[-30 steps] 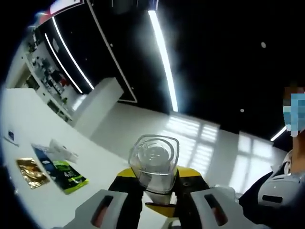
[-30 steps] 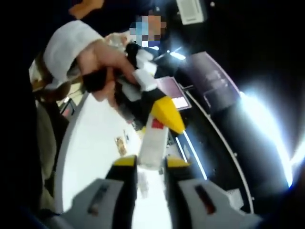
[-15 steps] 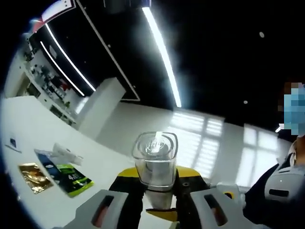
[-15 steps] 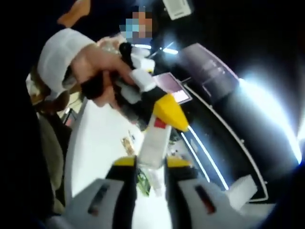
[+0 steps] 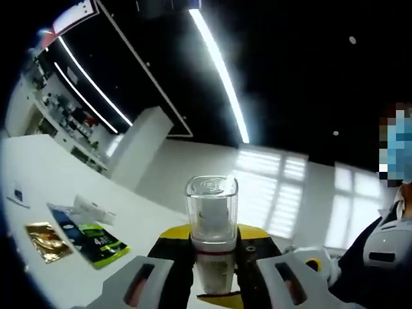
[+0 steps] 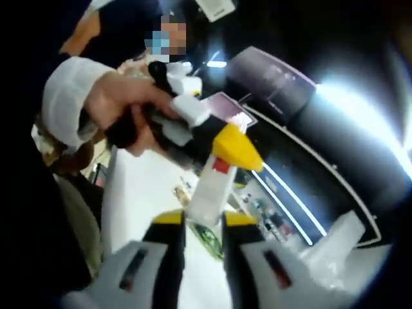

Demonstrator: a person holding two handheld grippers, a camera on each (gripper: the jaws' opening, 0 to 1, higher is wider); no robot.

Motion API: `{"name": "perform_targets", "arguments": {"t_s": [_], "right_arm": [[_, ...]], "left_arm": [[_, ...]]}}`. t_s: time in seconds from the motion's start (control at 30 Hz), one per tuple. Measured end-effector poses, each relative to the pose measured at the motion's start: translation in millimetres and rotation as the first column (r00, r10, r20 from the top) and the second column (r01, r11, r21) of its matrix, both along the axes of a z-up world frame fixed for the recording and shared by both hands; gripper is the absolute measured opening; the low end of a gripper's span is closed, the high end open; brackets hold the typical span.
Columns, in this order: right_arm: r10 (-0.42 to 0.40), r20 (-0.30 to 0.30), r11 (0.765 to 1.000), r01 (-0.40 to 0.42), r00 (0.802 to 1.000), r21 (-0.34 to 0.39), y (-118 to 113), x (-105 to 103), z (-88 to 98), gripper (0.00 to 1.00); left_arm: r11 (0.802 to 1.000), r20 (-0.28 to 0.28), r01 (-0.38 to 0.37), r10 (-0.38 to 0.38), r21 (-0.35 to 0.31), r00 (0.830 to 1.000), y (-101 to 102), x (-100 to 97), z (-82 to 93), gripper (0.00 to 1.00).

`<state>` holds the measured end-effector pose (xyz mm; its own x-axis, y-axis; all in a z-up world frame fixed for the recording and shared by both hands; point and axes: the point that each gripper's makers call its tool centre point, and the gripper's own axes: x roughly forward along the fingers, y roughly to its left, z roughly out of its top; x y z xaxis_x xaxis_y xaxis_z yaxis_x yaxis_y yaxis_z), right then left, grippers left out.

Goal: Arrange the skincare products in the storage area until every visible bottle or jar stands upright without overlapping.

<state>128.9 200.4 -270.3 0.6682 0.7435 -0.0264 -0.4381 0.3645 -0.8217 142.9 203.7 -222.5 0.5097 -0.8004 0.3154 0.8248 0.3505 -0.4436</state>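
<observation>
Clamping a clear square-capped bottle [image 5: 212, 222] at bottom centre: left gripper [image 5: 213, 283]. Pinching that bottle's white body at lower centre: right gripper [image 6: 197, 225]. Sachets [image 5: 80, 235] lying lower left on the white table [image 5: 38, 193].

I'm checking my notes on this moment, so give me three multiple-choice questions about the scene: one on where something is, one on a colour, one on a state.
1. Where do the flat sachets lie?
A. On the white table
B. On the floor
C. Stacked on the bottle

2. What colour are the left tongs' tips?
A. Red
B. Yellow
C. Blue

3. What are the left tongs doing?
A. Hanging open
B. Shut on nothing
C. Shut on the clear-capped bottle

Answers: 1 A, they rest on the tabletop at left; 2 B, yellow shows beside the bottle; 3 C, the bottle sits clamped between the tips.
</observation>
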Motion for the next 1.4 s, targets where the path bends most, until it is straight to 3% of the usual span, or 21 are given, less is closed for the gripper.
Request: {"name": "perform_targets", "arguments": {"t_s": [0.33,0.57,0.83,1.07,1.3,1.4], "right_arm": [[-0.007,-0.072,0.999,0.010,0.997,0.032,-2,2,-8.0,0.20],[0.011,-0.197,0.991,0.015,0.980,0.133,0,2,-5.8,0.21],[0.114,-0.349,0.965,-0.020,0.930,0.261,-1,-4,-8.2,0.22],[0.149,-0.405,0.956,-0.026,0.902,0.292,-6,-5,-12.1,0.24],[0.211,-0.496,0.931,-0.018,0.842,0.365,-11,-6,-13.1,0.25],[0.222,-0.518,0.928,-0.016,0.826,0.372,-15,-5,-12.5,0.26]], "left_arm": [[0.997,0.010,-0.031,0.030,0.073,0.999,-4,2.2,-4.7,0.23],[0.996,0.025,-0.052,0.050,0.077,0.998,-5,4.3,-0.2,0.23],[0.994,0.031,-0.046,0.043,0.096,0.999,-10,4.4,-1.3,0.23],[0.989,0.044,-0.028,0.022,0.147,0.999,-27,0.3,-6.3,0.23],[0.980,0.064,-0.016,0.003,0.199,0.998,-42,-4.4,-11.5,0.23],[0.973,0.084,-0.014,-0.006,0.231,0.996,-50,-7.3,-14.1,0.23]]}}
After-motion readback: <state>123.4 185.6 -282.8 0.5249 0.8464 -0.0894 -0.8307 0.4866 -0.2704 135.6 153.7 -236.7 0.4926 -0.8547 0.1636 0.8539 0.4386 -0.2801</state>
